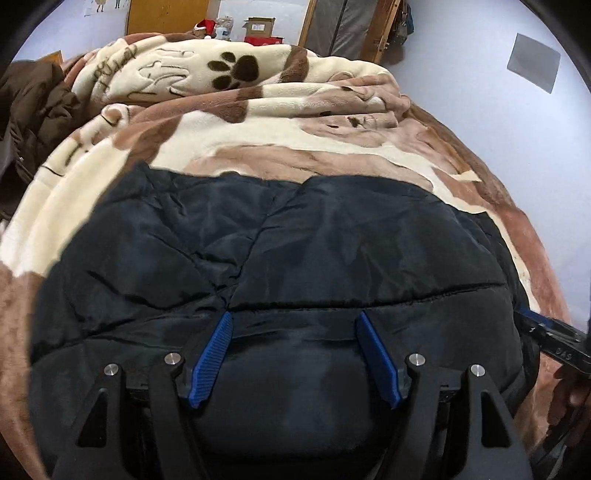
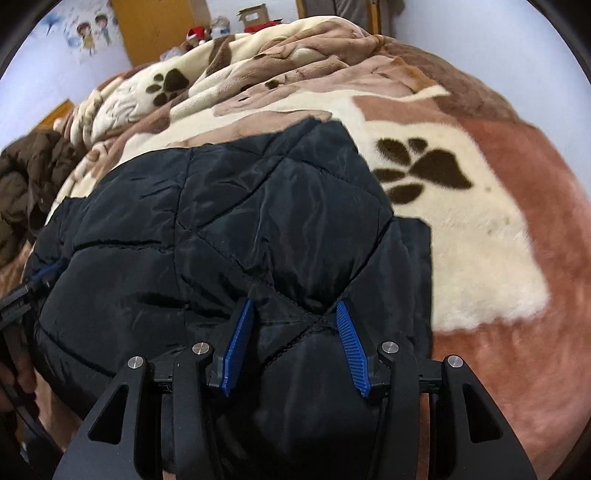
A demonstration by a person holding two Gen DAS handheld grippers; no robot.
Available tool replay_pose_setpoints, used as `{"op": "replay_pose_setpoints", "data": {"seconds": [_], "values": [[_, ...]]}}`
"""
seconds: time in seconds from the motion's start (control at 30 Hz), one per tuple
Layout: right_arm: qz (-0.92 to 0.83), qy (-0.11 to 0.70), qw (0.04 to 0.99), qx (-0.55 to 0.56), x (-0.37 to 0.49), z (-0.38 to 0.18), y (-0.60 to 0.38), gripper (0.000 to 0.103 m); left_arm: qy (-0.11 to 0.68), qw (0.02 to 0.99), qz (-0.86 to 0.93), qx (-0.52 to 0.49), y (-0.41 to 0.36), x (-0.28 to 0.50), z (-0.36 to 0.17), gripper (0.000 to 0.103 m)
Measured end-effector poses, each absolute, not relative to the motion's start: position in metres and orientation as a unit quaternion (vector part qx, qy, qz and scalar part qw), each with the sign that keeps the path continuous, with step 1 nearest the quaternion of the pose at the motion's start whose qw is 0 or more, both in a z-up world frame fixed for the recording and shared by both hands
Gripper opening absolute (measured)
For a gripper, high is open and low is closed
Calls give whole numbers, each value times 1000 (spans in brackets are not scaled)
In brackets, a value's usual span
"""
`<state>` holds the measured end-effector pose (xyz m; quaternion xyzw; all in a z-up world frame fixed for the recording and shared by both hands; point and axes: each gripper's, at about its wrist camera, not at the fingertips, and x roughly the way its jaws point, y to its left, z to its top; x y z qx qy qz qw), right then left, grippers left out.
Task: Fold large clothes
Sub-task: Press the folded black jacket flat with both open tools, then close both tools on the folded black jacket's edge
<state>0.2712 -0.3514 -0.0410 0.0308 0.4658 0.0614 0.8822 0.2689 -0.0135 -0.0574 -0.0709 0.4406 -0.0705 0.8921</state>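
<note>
A black quilted puffer jacket [image 1: 295, 240] lies on a bed and fills the lower half of both views. My left gripper [image 1: 294, 317] has a thick fold of the jacket bulging between its blue pads, which press on it. My right gripper [image 2: 294, 302] clamps another padded fold of the jacket [image 2: 240, 206] at a crossing of quilt seams. Each gripper shows at the other view's edge: the right one [image 1: 554, 339] at the jacket's right side, the left one [image 2: 22, 291] at its left side. The jacket's near edge is hidden under the grippers.
A cream and brown paw-print fleece blanket [image 1: 258, 129] covers the bed [image 2: 461, 229] and is bunched up at the far end. A brown padded coat [image 1: 33, 99] lies heaped at the left [image 2: 26, 173]. Beyond the bed stand a wooden door [image 1: 166, 14] and a cardboard box [image 1: 258, 26].
</note>
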Motion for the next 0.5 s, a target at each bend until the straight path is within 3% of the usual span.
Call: {"op": "replay_pose_setpoints", "data": {"seconds": [0.17, 0.5], "values": [[85, 428, 898, 61, 229, -16, -357, 48, 409, 904, -106, -59, -29, 230, -27, 69], [75, 468, 880, 26, 210, -66, -342, 48, 435, 894, -106, -32, -57, 223, -65, 72]]}}
